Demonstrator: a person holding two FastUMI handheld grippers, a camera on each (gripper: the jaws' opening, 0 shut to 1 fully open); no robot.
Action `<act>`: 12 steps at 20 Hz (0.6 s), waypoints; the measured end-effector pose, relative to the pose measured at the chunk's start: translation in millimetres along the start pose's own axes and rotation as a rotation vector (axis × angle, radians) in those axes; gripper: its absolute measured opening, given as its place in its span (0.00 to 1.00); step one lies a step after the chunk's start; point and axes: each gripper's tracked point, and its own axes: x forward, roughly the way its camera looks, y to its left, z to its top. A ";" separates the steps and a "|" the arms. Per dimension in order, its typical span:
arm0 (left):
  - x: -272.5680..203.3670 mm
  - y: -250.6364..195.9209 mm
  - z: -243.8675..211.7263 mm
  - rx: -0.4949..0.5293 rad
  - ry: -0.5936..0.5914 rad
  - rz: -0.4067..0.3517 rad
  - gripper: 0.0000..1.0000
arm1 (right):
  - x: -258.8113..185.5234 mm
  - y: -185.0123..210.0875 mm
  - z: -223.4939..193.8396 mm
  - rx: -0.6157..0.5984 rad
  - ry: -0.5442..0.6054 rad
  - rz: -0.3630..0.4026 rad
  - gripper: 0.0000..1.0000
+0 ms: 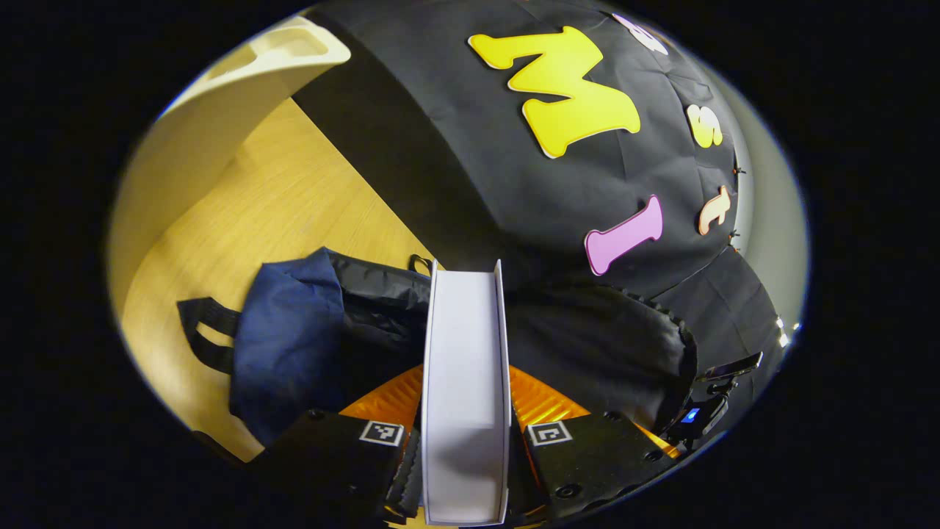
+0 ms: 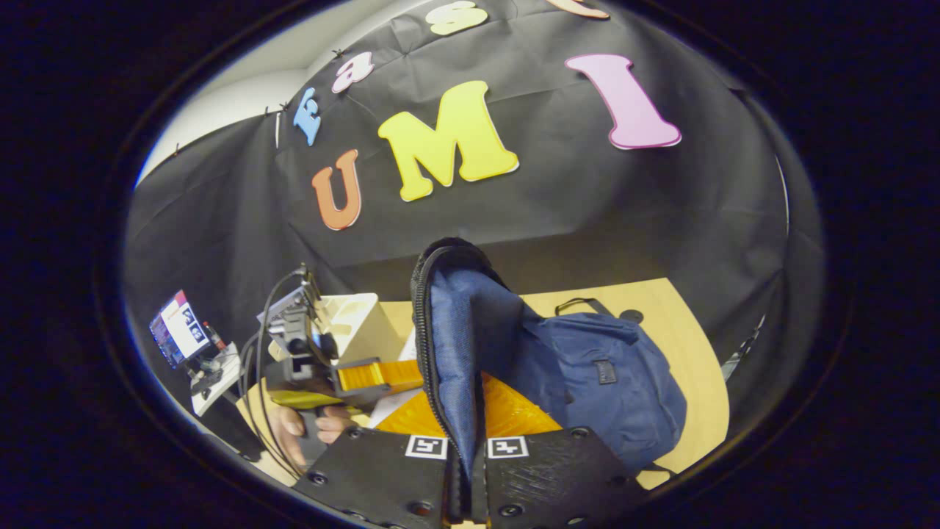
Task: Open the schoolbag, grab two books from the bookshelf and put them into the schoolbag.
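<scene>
Your left gripper (image 1: pixel 464 441) has its two fingers pressed on a white book (image 1: pixel 465 382). The book stands up in the lower middle of the left gripper view. Behind it lies the blue schoolbag (image 1: pixel 294 345) on the wooden table (image 1: pixel 294 198). A cream bookshelf (image 1: pixel 242 81) shows at the upper left. Your right gripper (image 2: pixel 467 452) has its fingers closed tight on the schoolbag's flap (image 2: pixel 463 330), holding it up in the middle of the right gripper view. At the lower left there, a hand (image 2: pixel 308 426) holds the other gripper.

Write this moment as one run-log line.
left gripper: shut on white book | right gripper: shut on schoolbag flap | bag open
</scene>
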 end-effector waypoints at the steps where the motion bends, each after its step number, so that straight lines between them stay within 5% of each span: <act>1: 12.9 1.4 -9.3 -0.011 -0.003 -0.013 0.47 | 2.9 2.5 0.2 -0.005 0.006 0.011 0.05; 8: 83.1 2.0 -31.5 -0.161 -0.020 -0.140 0.47 | 26.0 14.0 1.3 0.001 0.027 0.072 0.05; 9: 82.3 8.1 -32.4 -0.158 -0.026 -0.129 0.42 | 31.9 13.7 0.7 0.027 0.039 0.078 0.05; 11: 85.3 30.4 -31.5 -0.152 -0.023 -0.041 0.47 | 36.3 1.4 -2.3 0.047 0.050 0.075 0.05; 12: 82.7 38.3 -34.6 -0.140 -0.016 -0.003 0.58 | 37.2 0.6 -3.4 0.068 0.055 0.077 0.05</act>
